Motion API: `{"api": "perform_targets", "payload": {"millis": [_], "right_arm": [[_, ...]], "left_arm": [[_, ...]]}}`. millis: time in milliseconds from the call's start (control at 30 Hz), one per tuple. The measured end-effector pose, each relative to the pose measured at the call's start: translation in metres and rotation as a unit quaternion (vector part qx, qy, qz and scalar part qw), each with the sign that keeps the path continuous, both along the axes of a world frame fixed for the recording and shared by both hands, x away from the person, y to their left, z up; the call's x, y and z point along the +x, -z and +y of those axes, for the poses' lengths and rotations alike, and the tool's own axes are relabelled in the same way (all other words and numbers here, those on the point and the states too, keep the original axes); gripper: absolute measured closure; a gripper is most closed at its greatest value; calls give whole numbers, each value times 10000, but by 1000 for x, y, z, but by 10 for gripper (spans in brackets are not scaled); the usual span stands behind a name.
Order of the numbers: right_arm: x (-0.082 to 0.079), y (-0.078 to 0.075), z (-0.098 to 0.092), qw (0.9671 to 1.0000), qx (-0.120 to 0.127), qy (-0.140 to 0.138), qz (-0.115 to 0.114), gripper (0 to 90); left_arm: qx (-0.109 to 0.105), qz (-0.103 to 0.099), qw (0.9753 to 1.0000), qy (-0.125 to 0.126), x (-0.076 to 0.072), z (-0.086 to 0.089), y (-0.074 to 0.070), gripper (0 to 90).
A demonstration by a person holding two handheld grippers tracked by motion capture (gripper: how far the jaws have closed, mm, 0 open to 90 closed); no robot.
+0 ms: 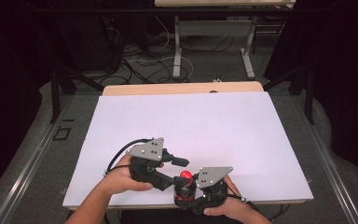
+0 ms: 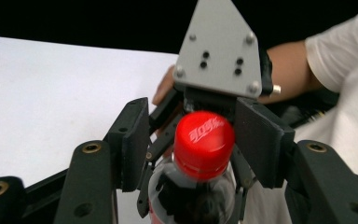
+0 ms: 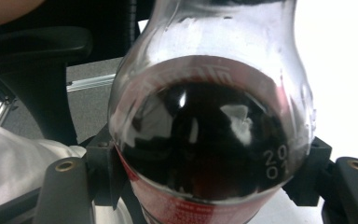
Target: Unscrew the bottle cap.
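Right tool (image 1: pixel 186 190) clamped on cola bottle (image 3: pixel 205 140), left tool (image 2: pixel 191 140) apart around red cap (image 2: pixel 204 142) (unscrewing likely); could fizz over near counter (image 1: pixel 191 121) edge if twisted fast

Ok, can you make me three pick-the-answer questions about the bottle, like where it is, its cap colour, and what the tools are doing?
1. Where is the bottle?
A. at the table's near edge
B. at the far edge
C. on the floor

2. What colour is the cap?
A. blue
B. red
C. green

3. What is the right tool doing?
A. lying flat on the table
B. hanging open above the bottle
C. gripping the bottle's body

Answers: 1 A, the high view shows it between the person's hands near the front edge. 2 B, the left gripper view shows a red cap. 3 C, its pads press the bottle's sides; the left tool flanks the cap.
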State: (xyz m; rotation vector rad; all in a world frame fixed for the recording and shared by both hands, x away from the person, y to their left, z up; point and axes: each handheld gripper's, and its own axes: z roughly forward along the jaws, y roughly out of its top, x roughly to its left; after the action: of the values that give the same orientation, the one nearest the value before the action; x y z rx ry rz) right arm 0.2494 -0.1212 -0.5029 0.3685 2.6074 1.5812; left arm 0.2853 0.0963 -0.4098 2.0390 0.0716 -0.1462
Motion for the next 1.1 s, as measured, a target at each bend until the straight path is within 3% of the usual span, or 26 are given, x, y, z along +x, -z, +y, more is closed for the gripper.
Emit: {"api": "perform_targets", "payload": {"millis": [100,233,367,533,600,633,667,700,733,767,800,867,933,967,1000,1033,1100], "right_arm": [[0,0,0,10000,-36,-41,21,290],[1,1,0,10000,-19,-14,35,290],[1,1,0,10000,-30,-21,24,291],[3,2,-1,9999,-60,89,29,290],[3,2,-2,9998,-28,167,86,290],[4,3,-2,9998,-25,195,95,291],[5,2,-2,9996,-41,260,104,291],[5,2,-3,9993,-33,337,123,291],[6,2,-3,9991,-80,397,124,291],[6,2,-3,9988,-93,463,125,291],[6,2,-3,9984,-104,542,106,291],[6,3,-3,9979,-70,636,114,291],[9,3,-3,9972,-67,745,7,291],[8,4,-2,9949,-118,996,72,292],[8,4,-2,9949,-118,996,72,292],[8,5,-1,9924,-223,1211,-16,292],[7,5,0,9909,-254,1319,-28,292]], "left_arm": [[-43,130,9998,136,3,-1,4,484],[-111,134,9995,247,3,-2,6,565],[-116,133,9996,202,1,-4,7,605],[34,-54,9996,-284,-9,-9,4,609],[33,-108,9984,-554,-14,-12,4,611],[142,-240,9957,-887,-20,-15,3,611],[142,-240,9957,-887,-20,-15,3,612],[193,-334,9909,-1290,-27,-18,2,613],[193,-334,9909,-1290,-27,-18,2,614],[226,-425,9849,-1660,-34,-22,3,614],[226,-425,9849,-1660,-34,-22,3,615],[234,-474,9782,-2007,-37,-24,3,615],[141,-359,9671,-2515,-41,-27,6,615],[119,-329,9606,-2757,-44,-29,7,616],[129,-322,9530,-3009,-47,-32,8,616],[149,-305,9473,-3184,-49,-34,9,616],[150,-317,9395,-3407,-51,-37,10,616]]}}
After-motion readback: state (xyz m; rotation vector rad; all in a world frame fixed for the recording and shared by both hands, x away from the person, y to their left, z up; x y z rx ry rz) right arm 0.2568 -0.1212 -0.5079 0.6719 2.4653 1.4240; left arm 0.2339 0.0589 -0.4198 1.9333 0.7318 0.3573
